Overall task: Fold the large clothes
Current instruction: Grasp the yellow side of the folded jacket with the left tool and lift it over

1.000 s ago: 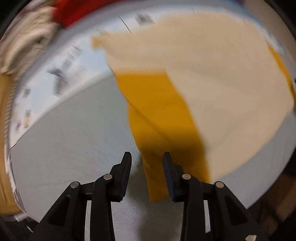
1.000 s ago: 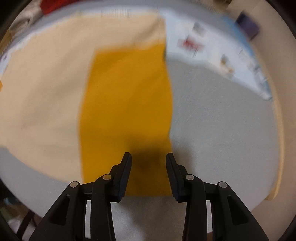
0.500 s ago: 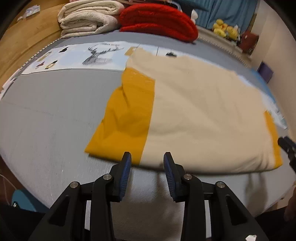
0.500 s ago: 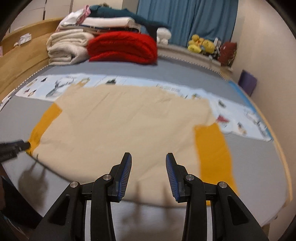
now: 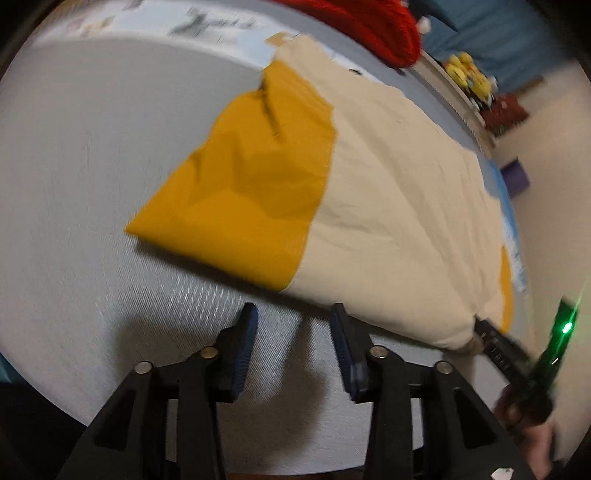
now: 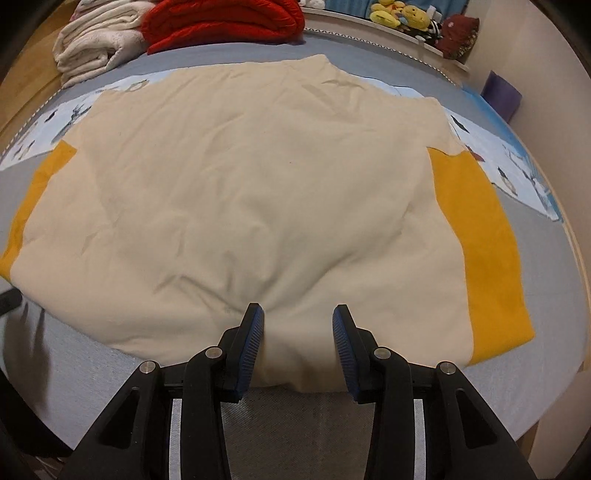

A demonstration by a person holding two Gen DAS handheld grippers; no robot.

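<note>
A large cream shirt [image 6: 258, 192] with mustard-yellow sleeves [image 6: 480, 236] lies flat on the grey bed [image 6: 554, 332]. In the left wrist view the shirt [image 5: 399, 206] lies ahead, its yellow sleeve [image 5: 251, 188] nearest. My left gripper [image 5: 291, 343] is open and empty, just short of the shirt's near hem. My right gripper [image 6: 297, 339] is open, its jaws astride the near hem at the middle. The right gripper also shows in the left wrist view [image 5: 476, 332], touching the hem.
Folded white blankets [image 6: 96, 40] and a red blanket [image 6: 221, 18] lie at the far side of the bed. A printed light-blue sheet [image 6: 517, 173] runs under the shirt's far edge. Plush toys [image 6: 402, 14] sit on a ledge. A wall [image 6: 554, 55] stands at right.
Both grippers swung from looking down on the sleeves to the shirt's near hem. The right gripper has closed in, its jaws now around the hem. Both stayed open.
</note>
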